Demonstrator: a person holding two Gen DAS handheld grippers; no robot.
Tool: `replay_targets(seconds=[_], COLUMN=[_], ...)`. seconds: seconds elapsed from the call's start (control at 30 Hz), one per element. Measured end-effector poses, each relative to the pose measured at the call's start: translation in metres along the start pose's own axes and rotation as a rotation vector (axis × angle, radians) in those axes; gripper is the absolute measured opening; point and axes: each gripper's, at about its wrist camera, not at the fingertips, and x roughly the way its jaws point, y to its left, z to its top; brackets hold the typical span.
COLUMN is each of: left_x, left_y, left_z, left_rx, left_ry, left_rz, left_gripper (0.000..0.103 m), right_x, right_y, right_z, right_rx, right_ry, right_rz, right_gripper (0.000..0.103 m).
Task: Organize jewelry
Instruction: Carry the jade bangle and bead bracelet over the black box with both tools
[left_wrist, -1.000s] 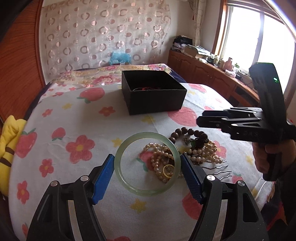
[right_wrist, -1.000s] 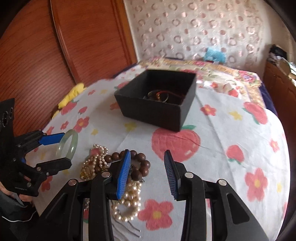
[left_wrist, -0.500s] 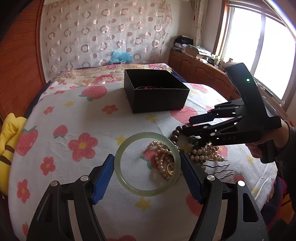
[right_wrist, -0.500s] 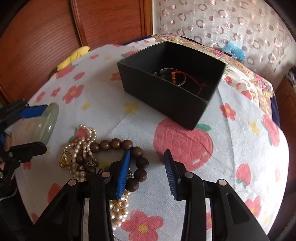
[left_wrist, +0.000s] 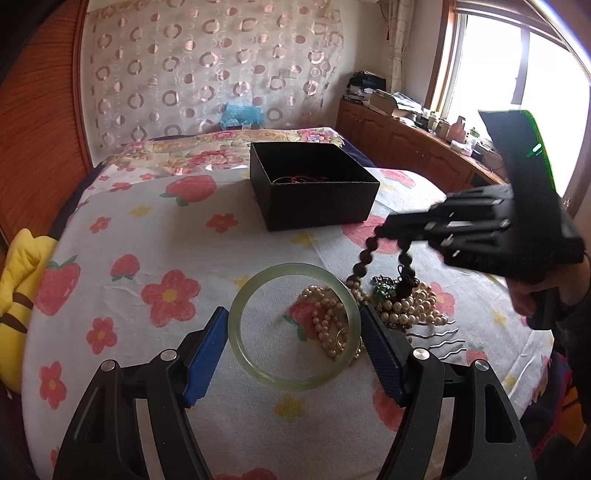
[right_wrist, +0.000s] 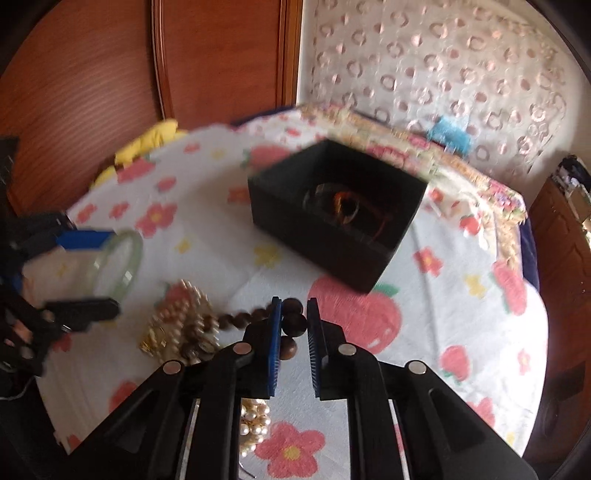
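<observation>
The black box (left_wrist: 314, 184) sits open on the flowered bedspread (left_wrist: 147, 240) and serves as the landmark: inside it lie a few pieces already, what looks like a bangle and a red cord, though the right wrist view is too blurred to say more

On the near side of the box, the left gripper (left_wrist: 293, 328) has its jaws clamped on the pale green jade bangle (left_wrist: 293, 326), one blue pad against each side of the ring, which is held level above the cloth

To the right of the bangle, and nearer than the box, the right gripper (right_wrist: 294, 325) has its jaws closed on the wooden bead bracelet (right_wrist: 291, 323); its strand hangs in a loop from the fingers, the lower end still trailing into the heap

That heap, the pearl strands (left_wrist: 328, 317) tangled with a gold ring, a green-stoned piece and some hairpins (left_wrist: 436, 339), lies just beyond the bangle, between it and the box

By my reading the job is early to midway: two items are in hand but not yet boxed, and the pearls, the small pieces and the pins are all left to sort
</observation>
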Motion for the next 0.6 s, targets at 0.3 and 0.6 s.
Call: replay_targets(seconds=[0.3, 0.6], left_x=[-0.004, -0.006], left_y=[-0.003, -0.003], left_z=[0.006, 0.013], left_rx=[0.009, 0.013], left_ry=[-0.017, -0.027], left_rz=[-0.001, 0.000], left_gripper=[0.069, 0.069], right_x=[-0.048, -0.083], right_y=[-0.003, -0.007], right_z=[0.023, 0.042], right_rx=[-0.007, -0.022], right_ry=[-0.131, -0.211], right_rz=[-0.027, -0.051], right_gripper=[0.015, 0.015])
